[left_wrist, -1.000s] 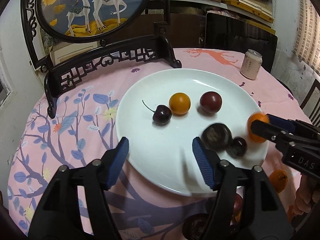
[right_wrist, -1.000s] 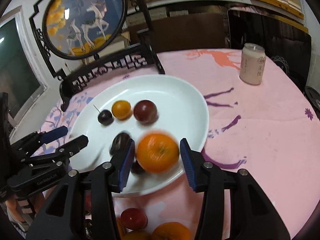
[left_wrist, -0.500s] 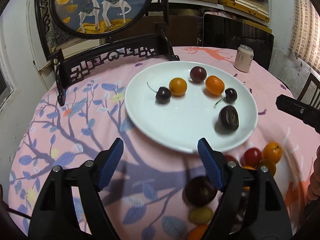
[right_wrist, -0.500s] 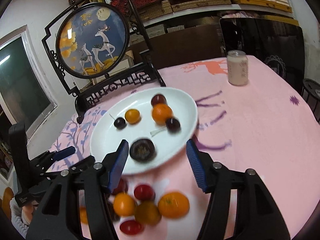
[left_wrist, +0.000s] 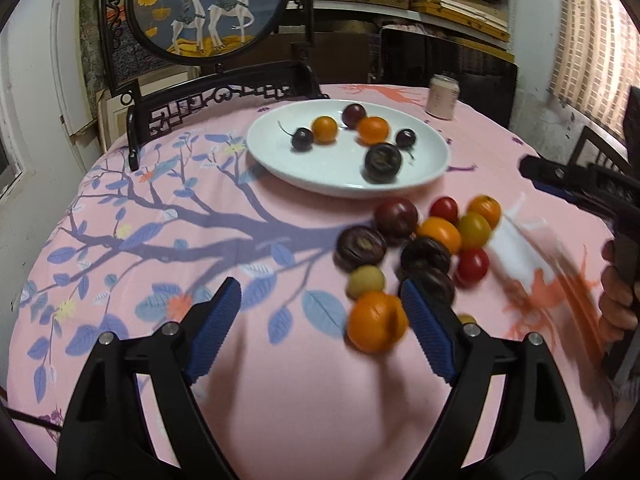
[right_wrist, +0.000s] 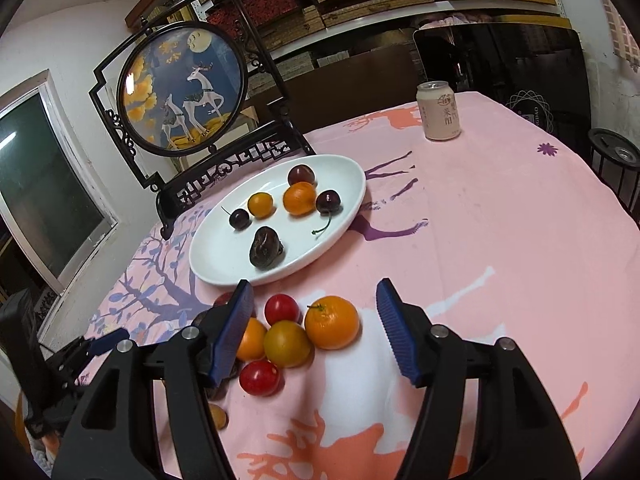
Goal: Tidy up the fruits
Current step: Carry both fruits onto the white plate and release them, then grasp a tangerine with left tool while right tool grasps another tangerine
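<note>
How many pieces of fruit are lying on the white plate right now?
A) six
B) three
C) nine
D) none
A: on the white plate lie two dark cherries, a small orange fruit, a bigger orange one, a dark red plum-like fruit and a wrinkled dark fruit, six in all; the other fruit sits on the tablecloth.
</note>
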Available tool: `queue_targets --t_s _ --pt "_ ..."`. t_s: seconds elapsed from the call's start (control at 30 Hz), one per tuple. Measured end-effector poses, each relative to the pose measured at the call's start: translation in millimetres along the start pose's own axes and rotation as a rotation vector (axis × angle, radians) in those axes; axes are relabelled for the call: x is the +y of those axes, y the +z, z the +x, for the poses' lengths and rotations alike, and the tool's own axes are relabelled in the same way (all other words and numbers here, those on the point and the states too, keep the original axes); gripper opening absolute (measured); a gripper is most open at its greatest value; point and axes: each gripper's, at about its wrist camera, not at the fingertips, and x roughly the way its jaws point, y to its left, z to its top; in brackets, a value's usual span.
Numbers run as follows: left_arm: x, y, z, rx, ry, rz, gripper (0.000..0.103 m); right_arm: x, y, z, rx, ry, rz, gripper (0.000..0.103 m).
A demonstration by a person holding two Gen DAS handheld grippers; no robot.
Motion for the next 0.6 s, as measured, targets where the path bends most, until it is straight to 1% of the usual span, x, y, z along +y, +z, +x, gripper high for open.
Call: queue_targets --t_s 0.07,0.23,0.33,0.37,0.4,0.43,0.5,0.53,0.6 --pt "-6 -8 -2 0.013 -0.003 0.026 0.086 -1 0 -1 -0.004 -0.002 0.004 0.064" --pt "-17 -13 9 0.069 0.01 0.075 0.086 -7 1 -1 -0.001 -0.006 0.026 0.064" --pt "-19 -14 19 0.113 0.032 0.083 0.086 -6 1 -1 0.001 -0.007 0.024 0.064" --pt "-18 -14 21 0.123 0.039 0.08 0.088 -6 1 -1 0.0 -0.008 0.024 0.064" --pt "-15 -13 22 0.127 0.032 0.067 0.088 -6 1 -1 0.0 -0.008 0.024 0.064" --pt "-12 -13 22 0.123 0.039 0.057 0.088 -6 1 -1 -0.001 -0.008 0.025 0.064" --pt "-2 -12 18 0.096 0.093 0.023 0.088 -6 0 -1 0.0 -0.009 0.026 0.065" --pt "2 -10 15 0.079 0.108 0.002 0.088 -7 1 -1 0.0 -0.009 0.026 0.065" --pt "14 -9 10 0.056 0.113 -0.051 0.088 -7 1 -1 0.005 -0.01 0.028 0.065"
